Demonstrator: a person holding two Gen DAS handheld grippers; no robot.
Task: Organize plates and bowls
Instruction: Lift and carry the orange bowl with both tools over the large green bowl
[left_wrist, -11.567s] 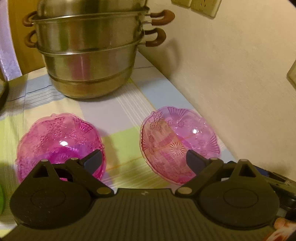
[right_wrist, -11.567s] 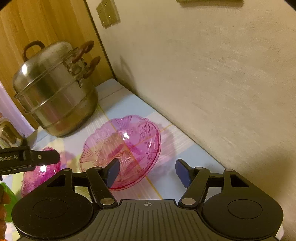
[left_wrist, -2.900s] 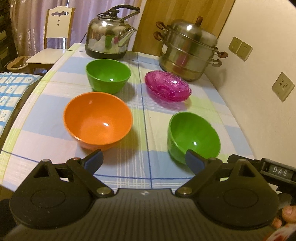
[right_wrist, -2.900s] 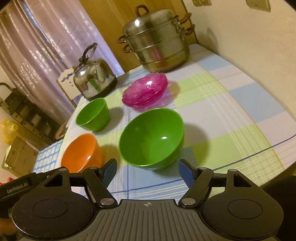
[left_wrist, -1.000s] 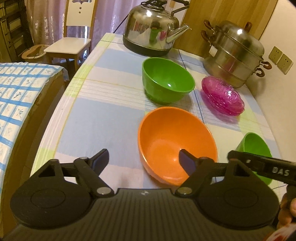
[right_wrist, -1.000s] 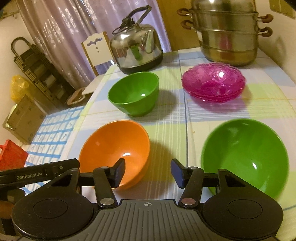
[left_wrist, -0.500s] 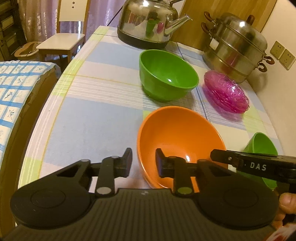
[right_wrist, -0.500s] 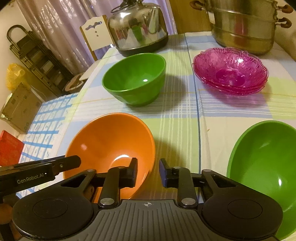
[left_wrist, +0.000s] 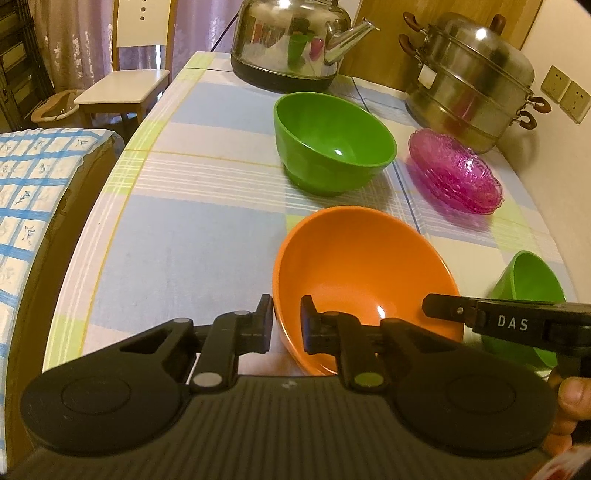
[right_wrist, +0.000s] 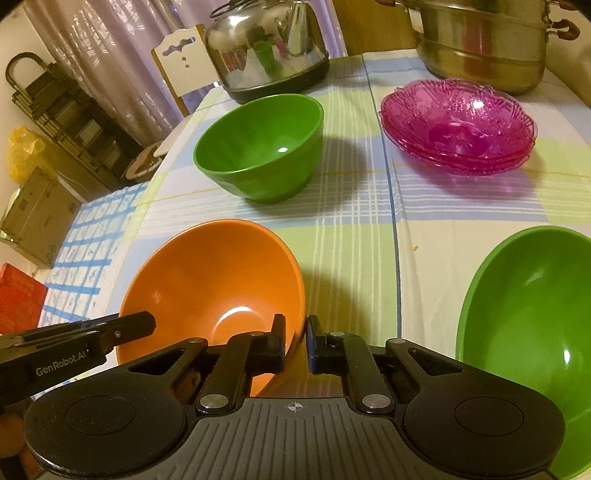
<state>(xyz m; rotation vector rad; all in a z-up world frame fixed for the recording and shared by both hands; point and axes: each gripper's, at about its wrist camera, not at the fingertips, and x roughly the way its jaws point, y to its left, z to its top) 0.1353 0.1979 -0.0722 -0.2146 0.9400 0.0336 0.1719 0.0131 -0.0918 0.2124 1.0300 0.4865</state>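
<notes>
An orange bowl (left_wrist: 365, 266) (right_wrist: 210, 280) sits near the front of the checked table, held at opposite sides. My left gripper (left_wrist: 287, 326) has the bowl's left rim between its closing jaws, one finger outside the wall and one inside. My right gripper (right_wrist: 296, 339) is shut on the bowl's right rim. One green bowl (left_wrist: 332, 144) (right_wrist: 258, 147) stands behind the orange one. A second green bowl (right_wrist: 528, 325) (left_wrist: 528, 280) stands to its right. Pink glass plates (left_wrist: 454, 173) (right_wrist: 458, 125) lie stacked at the back right.
A steel kettle (left_wrist: 288, 40) and a tiered steamer pot (left_wrist: 469, 81) stand at the table's far end. The wall with sockets (left_wrist: 565, 92) runs along the right. A chair (left_wrist: 125, 85) and a blue-checked cloth (left_wrist: 22, 184) lie past the table's left edge (left_wrist: 110, 206).
Both grippers have dropped toward the orange bowl and gone from wide open to closed over its rim, one on each side. The pink plates, apart earlier, now lie in one stack.
</notes>
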